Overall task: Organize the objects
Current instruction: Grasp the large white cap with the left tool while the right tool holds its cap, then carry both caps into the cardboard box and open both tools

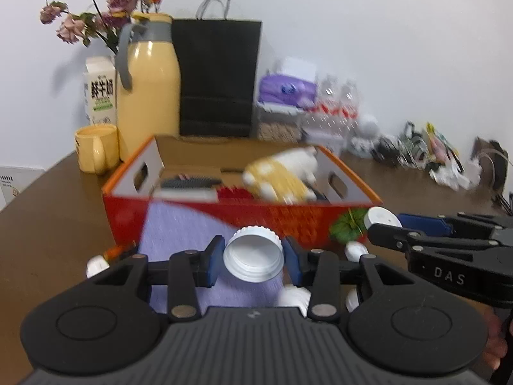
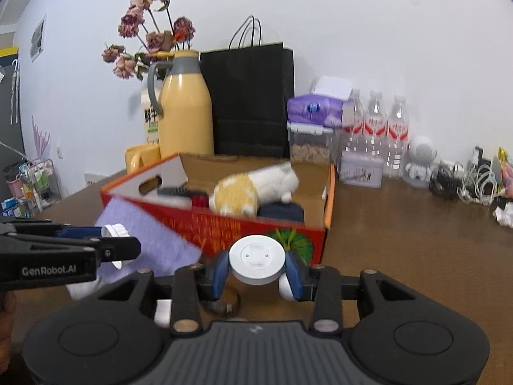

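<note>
My left gripper (image 1: 253,258) is shut on a white ribbed screw cap (image 1: 253,256), its hollow side facing me, above a lavender cloth (image 1: 179,227). My right gripper (image 2: 258,269) is shut on a white round disc (image 2: 258,260) with a smooth top. Both hover just in front of a red cardboard box (image 1: 272,218), also in the right wrist view (image 2: 224,224). The box holds a yellow-and-white plush toy (image 2: 250,189), a black comb (image 2: 174,191) and a dark item. The right gripper shows in the left wrist view (image 1: 384,221), the left one in the right wrist view (image 2: 112,232).
Several small white items (image 1: 356,250) lie on the brown table (image 2: 400,243) under the grippers. Behind the box stand a yellow mug (image 1: 96,147), yellow jug (image 1: 150,83), milk carton (image 1: 101,91), black paper bag (image 1: 218,77), tissue pack (image 2: 315,107), water bottles (image 2: 375,128) and cables (image 2: 465,183).
</note>
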Available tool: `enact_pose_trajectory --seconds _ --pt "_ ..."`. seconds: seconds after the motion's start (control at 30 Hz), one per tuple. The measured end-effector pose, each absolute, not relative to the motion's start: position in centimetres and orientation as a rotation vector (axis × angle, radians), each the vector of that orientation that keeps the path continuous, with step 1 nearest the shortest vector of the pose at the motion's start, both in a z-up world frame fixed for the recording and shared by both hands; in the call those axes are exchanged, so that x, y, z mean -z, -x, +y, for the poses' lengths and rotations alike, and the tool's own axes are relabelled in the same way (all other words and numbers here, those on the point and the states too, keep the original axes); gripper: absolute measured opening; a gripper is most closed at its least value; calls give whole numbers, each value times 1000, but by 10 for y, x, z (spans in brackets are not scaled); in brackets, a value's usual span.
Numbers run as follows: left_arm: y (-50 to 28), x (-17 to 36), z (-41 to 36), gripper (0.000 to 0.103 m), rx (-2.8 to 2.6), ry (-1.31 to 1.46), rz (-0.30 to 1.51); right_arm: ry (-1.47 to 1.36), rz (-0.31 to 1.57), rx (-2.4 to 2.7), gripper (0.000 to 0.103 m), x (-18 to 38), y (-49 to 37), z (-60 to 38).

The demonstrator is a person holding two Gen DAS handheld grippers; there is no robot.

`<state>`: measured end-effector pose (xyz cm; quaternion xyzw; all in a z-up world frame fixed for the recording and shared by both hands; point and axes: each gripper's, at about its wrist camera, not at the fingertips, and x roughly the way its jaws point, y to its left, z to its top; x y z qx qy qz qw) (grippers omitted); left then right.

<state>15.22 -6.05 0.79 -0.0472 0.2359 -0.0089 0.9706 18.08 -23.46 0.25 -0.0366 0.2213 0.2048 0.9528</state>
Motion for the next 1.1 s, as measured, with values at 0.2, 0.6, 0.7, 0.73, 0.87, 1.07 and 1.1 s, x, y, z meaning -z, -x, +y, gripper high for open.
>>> enact_pose_trajectory --seconds 0.2,0.6,0.7,0.73,0.87,1.07,1.1 --pt "-184 -22 -43 41 -14 126 449 38 424 -390 37 -17 -214 -220" --pt "-262 -23 -12 41 -105 143 371 -11 406 -261 37 -11 -292 -202" --pt "-277 -11 -1 41 -104 146 424 -34 441 -271 37 -1 -299 -209" --pt "-279 -7 4 41 -108 164 438 -30 449 -275 37 2 -301 -208" --pt "-282 0 12 41 -107 167 473 -9 460 -296 37 10 -302 -203" --pt "-276 0 0 41 -92 122 444 3 466 -301 37 14 -298 -200" --pt "-275 0 -2 47 -100 115 439 2 465 -304 38 14 -297 -200"
